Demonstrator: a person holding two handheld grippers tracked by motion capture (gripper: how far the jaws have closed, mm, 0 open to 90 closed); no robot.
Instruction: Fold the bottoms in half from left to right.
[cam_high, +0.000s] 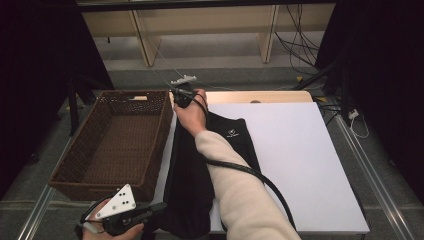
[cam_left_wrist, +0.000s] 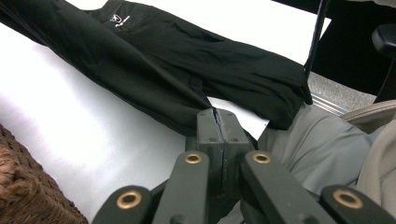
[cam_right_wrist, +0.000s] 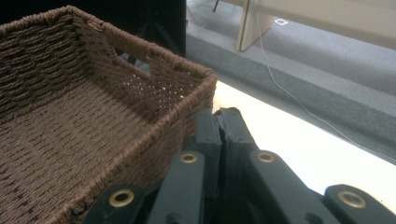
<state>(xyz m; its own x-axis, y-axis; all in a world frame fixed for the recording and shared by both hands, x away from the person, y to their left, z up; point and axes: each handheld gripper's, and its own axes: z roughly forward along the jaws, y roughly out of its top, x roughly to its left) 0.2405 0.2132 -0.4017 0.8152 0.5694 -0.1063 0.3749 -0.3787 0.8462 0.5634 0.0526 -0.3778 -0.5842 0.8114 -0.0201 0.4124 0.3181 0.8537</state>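
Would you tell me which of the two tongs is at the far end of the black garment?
The right tongs, beside the basket's far corner; the left is near.

1. We see even, soft overhead light on the white bench (cam_high: 300, 150); its surface nearly washes out in the left gripper view.
2. Dark edges frame the high view.
3. The black garment (cam_left_wrist: 187, 60) loses fold detail.
4. Jaw bases closest to each hand-held gripper's camera look soft.

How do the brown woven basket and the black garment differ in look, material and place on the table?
The woven basket is brown, stiff and box-shaped with upright walls; the black garment is soft and folded into a long strip.
The basket sits at the table's left side; the garment lies on the white board beside it.
Both rest near each other.
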